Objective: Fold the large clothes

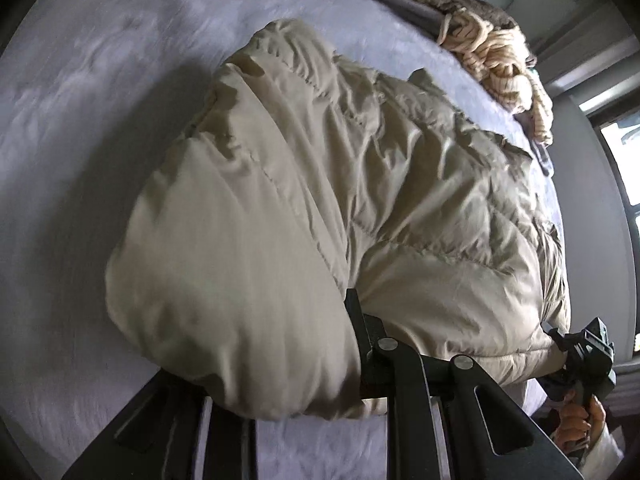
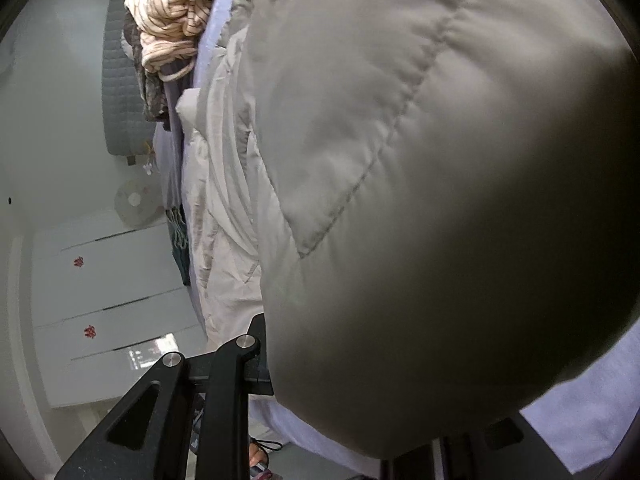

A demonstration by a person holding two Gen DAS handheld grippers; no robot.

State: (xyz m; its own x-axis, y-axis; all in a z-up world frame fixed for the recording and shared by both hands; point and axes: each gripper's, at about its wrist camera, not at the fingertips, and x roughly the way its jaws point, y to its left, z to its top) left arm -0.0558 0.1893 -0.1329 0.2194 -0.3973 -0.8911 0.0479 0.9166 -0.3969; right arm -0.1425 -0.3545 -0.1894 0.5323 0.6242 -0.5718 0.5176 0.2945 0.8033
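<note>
A puffy beige quilted jacket (image 1: 360, 184) lies across the lavender bed sheet (image 1: 92, 128), its near part lifted and bulging. My left gripper (image 1: 320, 344) is shut on the jacket's near edge. One black finger (image 1: 354, 312) shows, and the padded fabric hides the other. My right gripper (image 1: 588, 360), held by a hand (image 1: 580, 420), pinches the jacket's corner at the right. In the right wrist view the jacket (image 2: 440, 200) balloons over that right gripper (image 2: 360, 380), which is shut on it. Only its left finger (image 2: 260, 360) shows.
A heap of clothes, with a cream striped knit (image 1: 496, 60) on top, sits at the far side of the bed. A window (image 1: 624, 168) is to the right. Beside the bed stand white drawers (image 2: 112, 300), with a shoe (image 2: 260, 456) on the floor.
</note>
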